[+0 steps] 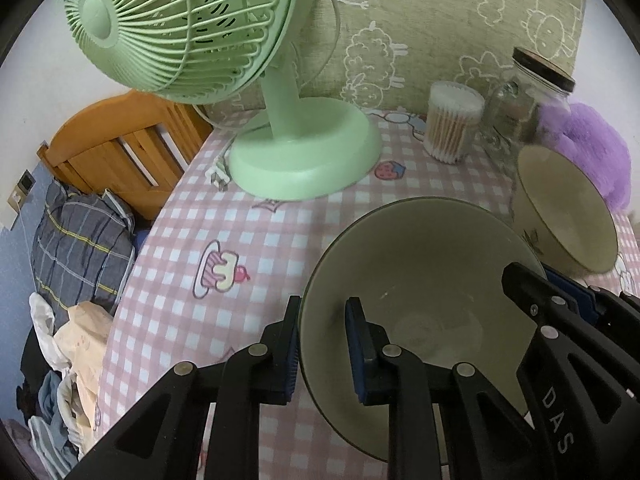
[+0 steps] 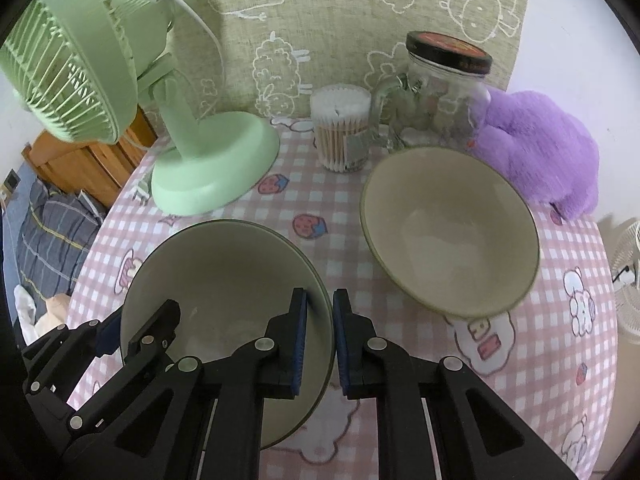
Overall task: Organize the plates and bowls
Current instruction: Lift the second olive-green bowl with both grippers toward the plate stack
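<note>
Left gripper [image 1: 322, 350] clamped on near bowl's [image 1: 420, 280] left rim, right gripper [image 2: 320, 342] clamped on its right rim. Bowl on checked cloth [image 1: 180, 280], second bowl [image 2: 448, 232] just beyond to the right. Step in hand, likely: two-handed lift for stacking. Next calls for level, even raising. Right view alone shows purple plush [image 2: 540, 160] whole; left alone, bed [image 1: 120, 152].

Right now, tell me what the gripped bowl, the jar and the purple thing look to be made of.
Gripped bowl: probably glazed ceramic, by its smooth cream inside and thin dark rim line. It could be melamine.
Jar: clear glass, since you see through its wall and handle. The dark lid may be metal.
Purple thing: soft plush fabric with fuzzy, matte pile.
</note>
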`<state>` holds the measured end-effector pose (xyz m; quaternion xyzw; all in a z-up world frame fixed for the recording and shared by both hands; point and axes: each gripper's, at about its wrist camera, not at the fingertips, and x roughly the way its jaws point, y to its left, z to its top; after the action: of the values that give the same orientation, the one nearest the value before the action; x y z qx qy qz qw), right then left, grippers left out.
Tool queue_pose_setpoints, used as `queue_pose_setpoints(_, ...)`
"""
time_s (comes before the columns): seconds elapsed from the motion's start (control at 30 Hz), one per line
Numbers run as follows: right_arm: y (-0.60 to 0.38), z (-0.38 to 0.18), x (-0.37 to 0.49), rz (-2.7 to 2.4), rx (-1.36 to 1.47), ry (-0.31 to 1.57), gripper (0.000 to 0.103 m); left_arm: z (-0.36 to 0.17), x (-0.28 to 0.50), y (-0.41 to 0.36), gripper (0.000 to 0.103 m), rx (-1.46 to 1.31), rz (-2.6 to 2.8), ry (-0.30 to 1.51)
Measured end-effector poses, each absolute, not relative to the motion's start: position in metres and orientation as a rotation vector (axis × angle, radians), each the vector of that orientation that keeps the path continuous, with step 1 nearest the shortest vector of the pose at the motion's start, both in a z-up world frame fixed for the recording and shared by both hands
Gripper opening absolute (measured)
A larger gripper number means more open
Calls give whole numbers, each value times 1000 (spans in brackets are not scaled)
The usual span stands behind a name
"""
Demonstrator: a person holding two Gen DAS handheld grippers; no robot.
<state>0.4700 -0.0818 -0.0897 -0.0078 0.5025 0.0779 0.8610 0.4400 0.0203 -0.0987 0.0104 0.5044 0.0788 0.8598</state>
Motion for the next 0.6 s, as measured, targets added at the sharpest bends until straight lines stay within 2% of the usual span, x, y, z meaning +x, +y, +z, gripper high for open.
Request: queue_pose_setpoints(0.6,-97,-48,400,132,-2,1034,16,-59,381,7,19,24,134,1031)
